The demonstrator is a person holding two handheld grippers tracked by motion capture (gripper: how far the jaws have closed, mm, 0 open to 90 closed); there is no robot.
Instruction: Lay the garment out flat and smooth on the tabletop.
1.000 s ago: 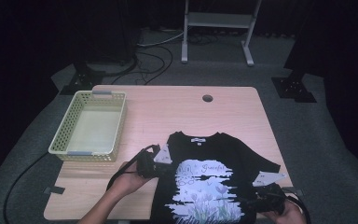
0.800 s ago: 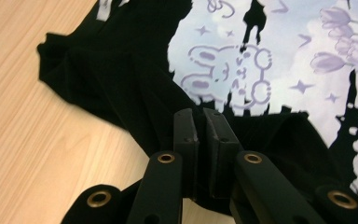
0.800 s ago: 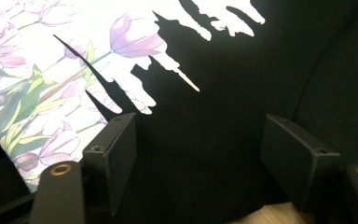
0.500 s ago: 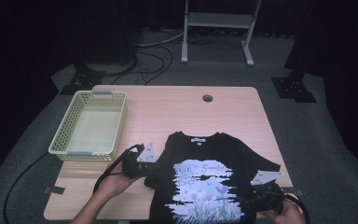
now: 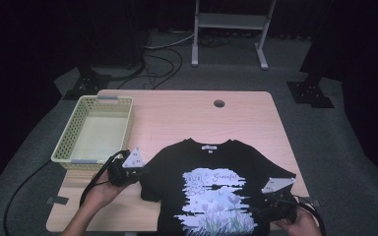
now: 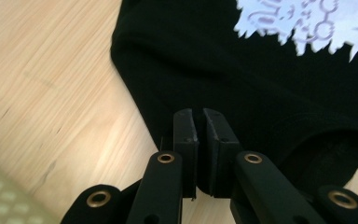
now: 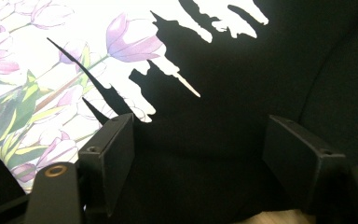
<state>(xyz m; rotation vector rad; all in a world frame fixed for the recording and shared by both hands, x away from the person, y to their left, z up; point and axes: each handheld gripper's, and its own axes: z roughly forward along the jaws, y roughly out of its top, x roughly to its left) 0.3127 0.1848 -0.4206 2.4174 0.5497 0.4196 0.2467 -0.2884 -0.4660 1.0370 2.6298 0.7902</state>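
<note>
The black T-shirt (image 5: 211,191) lay flat, print up, on the near half of the pale wood-grain table (image 5: 177,113). The cloth looked soft and matte; the chest print was white with lilac tulips and green leaves. Its long axis ran from you toward the far edge, collar at the far end and hem at the near edge.

Your left gripper (image 5: 137,172) sat at the shirt's left sleeve, its black jaws pressed together. In the left gripper view (image 6: 199,135) the sleeve hem lay at the jaw tips; whether cloth was pinched there could not be told.

Your right gripper (image 5: 268,206) stood with jaws spread wide above the dark fabric (image 7: 242,93), beside the print, pads clear of the cloth.

The cream lattice-walled plastic basket (image 5: 64,145), rectangular, stood at the table's left and held nothing.
</note>
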